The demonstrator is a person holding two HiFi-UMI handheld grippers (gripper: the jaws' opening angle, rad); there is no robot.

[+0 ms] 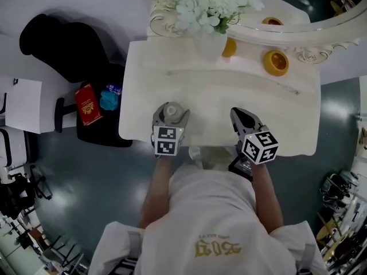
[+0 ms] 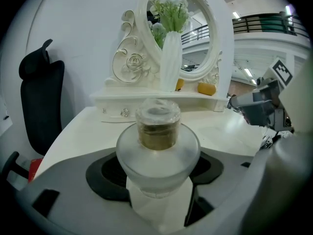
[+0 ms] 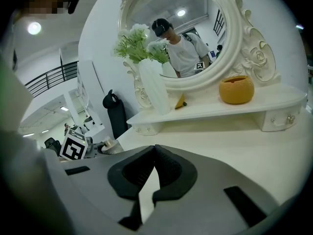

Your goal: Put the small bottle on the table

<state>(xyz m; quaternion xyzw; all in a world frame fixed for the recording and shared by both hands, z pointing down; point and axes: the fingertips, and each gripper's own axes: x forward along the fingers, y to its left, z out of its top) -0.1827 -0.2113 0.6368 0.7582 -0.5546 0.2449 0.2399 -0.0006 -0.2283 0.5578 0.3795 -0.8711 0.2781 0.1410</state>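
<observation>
The small bottle, frosted glass with a gold neck and a clear cap, stands upright between the jaws of my left gripper at the near left part of the white dressing table. In the left gripper view the bottle fills the gap between the black pads, and my left gripper is shut on it. Whether its base touches the tabletop is hidden. My right gripper hovers over the table's near right part, shut and empty, its jaws meeting at the tips.
A white vase of flowers and two orange pots stand on the raised back shelf below the oval mirror. Left of the table are a black chair, a red box and a blue object.
</observation>
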